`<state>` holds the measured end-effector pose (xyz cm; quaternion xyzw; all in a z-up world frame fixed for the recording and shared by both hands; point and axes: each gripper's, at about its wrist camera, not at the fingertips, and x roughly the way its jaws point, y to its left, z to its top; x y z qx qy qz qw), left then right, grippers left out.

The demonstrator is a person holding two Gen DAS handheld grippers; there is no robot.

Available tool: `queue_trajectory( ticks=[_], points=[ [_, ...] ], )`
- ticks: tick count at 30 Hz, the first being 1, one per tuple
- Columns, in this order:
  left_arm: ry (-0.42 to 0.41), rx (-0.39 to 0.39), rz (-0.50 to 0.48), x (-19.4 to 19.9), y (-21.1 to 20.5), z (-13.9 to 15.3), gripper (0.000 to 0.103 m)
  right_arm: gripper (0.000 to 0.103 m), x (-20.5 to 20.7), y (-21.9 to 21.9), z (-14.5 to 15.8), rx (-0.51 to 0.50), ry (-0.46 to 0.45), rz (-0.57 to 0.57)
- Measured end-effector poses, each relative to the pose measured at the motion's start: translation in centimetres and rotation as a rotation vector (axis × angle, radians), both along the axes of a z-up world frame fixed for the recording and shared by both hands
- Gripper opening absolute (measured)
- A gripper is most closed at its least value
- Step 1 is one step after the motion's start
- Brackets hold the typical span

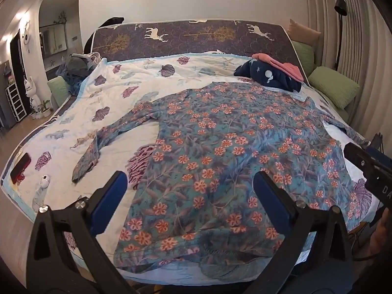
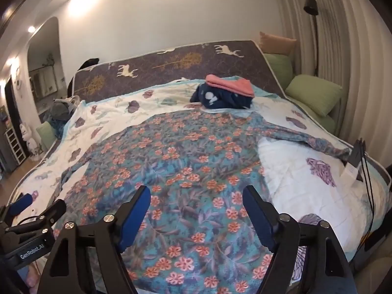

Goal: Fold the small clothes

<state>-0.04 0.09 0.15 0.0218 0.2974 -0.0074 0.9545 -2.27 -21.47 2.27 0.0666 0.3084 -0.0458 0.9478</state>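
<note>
- Left gripper [image 1: 188, 183] and right gripper [image 2: 196, 198] hover wide apart, empty, over the floral shirt [image 1: 220, 147].
- Best pinch the lower-frame hem corners cleanly, lifting evenly.

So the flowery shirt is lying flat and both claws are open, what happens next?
Probably the left gripper reaches for the left sleeve to fold it inward. The floral shirt lies spread flat on the bed with both sleeves stretched out, and both the left and the right gripper hover open, holding nothing.
</note>
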Motion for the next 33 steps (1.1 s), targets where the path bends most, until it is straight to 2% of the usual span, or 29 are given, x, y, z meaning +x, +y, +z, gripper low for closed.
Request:
queue_trajectory(
  ticks=[1, 3, 6, 8, 16, 22, 25, 27, 33],
  points=[
    [-0.008, -0.004, 0.002, 0.0, 0.1, 0.2, 0.102, 0.071, 0.0, 0.2, 0.2, -0.004, -0.006, 0.01],
    [-0.022, -0.008, 0.002, -0.1, 0.1, 0.4, 0.102, 0.054, 0.2, 0.9, 0.8, -0.017, -0.021, 0.031],
    [-0.024, -0.004, -0.005, 0.6, -0.3, 0.3, 0.102, 0.034, 0.7, 1.4, 1.1, 0.01, -0.012, 0.071],
    [-0.03, -0.012, -0.014, 0.4, -0.6, 0.4, 0.102, 0.03, 1.1, 1.5, 0.7, 0.045, 0.009, 0.111],
    [-0.032, 0.009, -0.03, 1.2, -1.4, 0.6, 0.102, 0.03, 2.2, 1.2, -0.5, 0.079, 0.031, 0.139],
    [-0.036, 0.031, -0.031, 2.4, -2.4, 1.4, 0.102, 0.03, 2.9, 0.9, -0.3, 0.031, -0.005, 0.163],
    [-0.031, 0.033, -0.027, 3.5, -3.1, 1.7, 0.102, 0.034, 3.7, 0.2, -0.3, 0.029, -0.011, 0.151],
    [-0.034, 0.025, -0.025, 4.2, -3.7, 1.8, 0.102, 0.041, 4.6, -0.6, -0.5, 0.043, -0.005, 0.142],
    [0.003, 0.003, -0.041, 6.9, -5.5, 1.3, 0.102, 0.042, 7.5, -2.8, -2.0, 0.073, 0.051, 0.142]
  ],
)
